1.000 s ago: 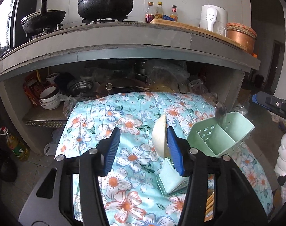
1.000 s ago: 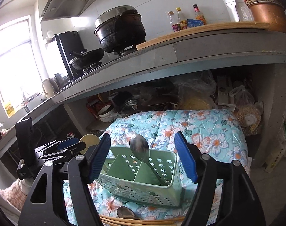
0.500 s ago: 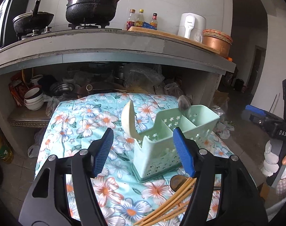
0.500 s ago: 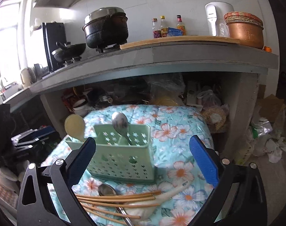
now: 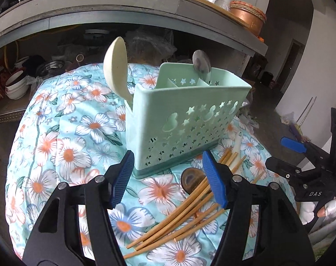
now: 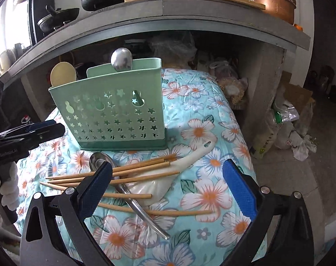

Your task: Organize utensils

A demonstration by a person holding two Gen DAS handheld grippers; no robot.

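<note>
Sorting loose utensils, we hover the wide, empty right tool (image 6: 168,190) over the chopsticks (image 6: 132,175); left tool (image 5: 168,179) closing on nothing; next, pinch one for the caddy (image 6: 114,110).

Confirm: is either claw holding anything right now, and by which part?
Nothing is held. The left claw, jaws closing on nothing, hangs before the mint-green plastic utensil caddy. The right claw gapes wide above the loose bamboo chopsticks.

Left wrist view is looking forward and downward, from close by, at the green utensil caddy (image 5: 185,119) from its left. Right wrist view is facing it (image 6: 114,108) from the right. Both are sharing the chopsticks (image 5: 179,212) (image 6: 123,175) and flowered cloth (image 5: 64,146) (image 6: 214,115).
</note>
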